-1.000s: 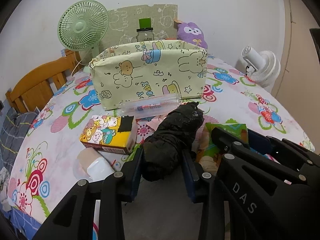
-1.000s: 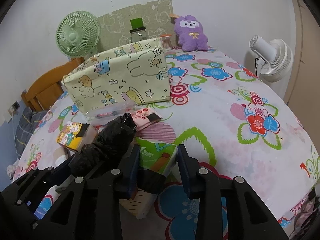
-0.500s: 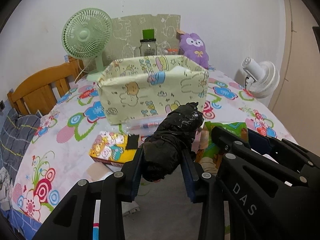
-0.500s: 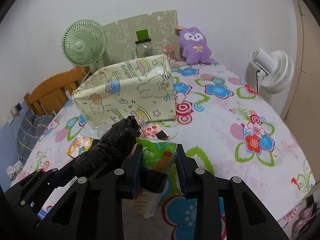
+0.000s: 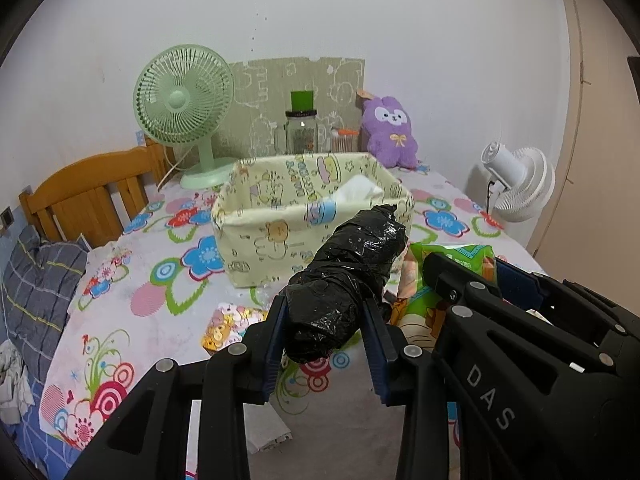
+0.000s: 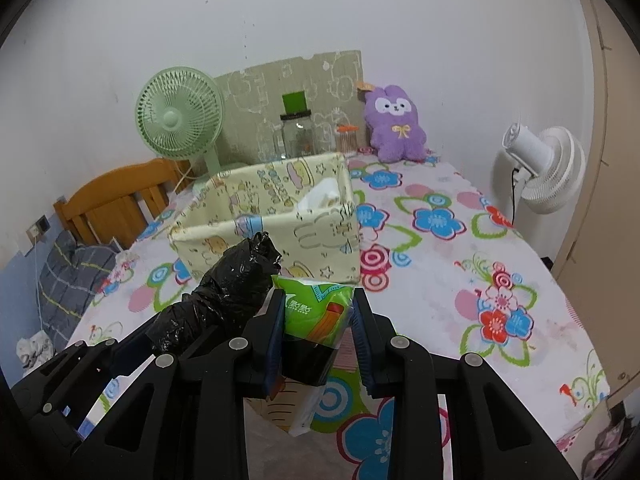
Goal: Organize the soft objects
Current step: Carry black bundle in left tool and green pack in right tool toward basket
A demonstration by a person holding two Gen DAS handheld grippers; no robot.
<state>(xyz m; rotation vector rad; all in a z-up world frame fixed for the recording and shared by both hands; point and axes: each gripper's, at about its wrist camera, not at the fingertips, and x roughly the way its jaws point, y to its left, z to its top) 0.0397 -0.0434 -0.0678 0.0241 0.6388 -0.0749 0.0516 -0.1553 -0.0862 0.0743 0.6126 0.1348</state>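
My left gripper (image 5: 326, 328) is shut on a black plastic bundle (image 5: 348, 280) and holds it in the air over the flowered table, short of the yellow cartoon fabric bin (image 5: 280, 224). My right gripper (image 6: 318, 338) is shut on a green tissue pack (image 6: 314, 320), also lifted, just right of the black bundle (image 6: 224, 296). The bin (image 6: 276, 224) stands open with a white tissue (image 6: 320, 196) inside. The green pack also shows in the left wrist view (image 5: 448, 268).
A yellow cartoon tissue pack (image 5: 228, 326) lies on the table near the front. A green fan (image 5: 184, 104), a glass jar (image 5: 301, 132) and a purple plush (image 5: 390, 132) stand behind the bin. A white fan (image 6: 544, 168) is at the right, a wooden headboard (image 5: 92, 200) at the left.
Both grippers have risen with their loads, lifting the black bundle and the green pack off the table. The bin's inside has come into view.
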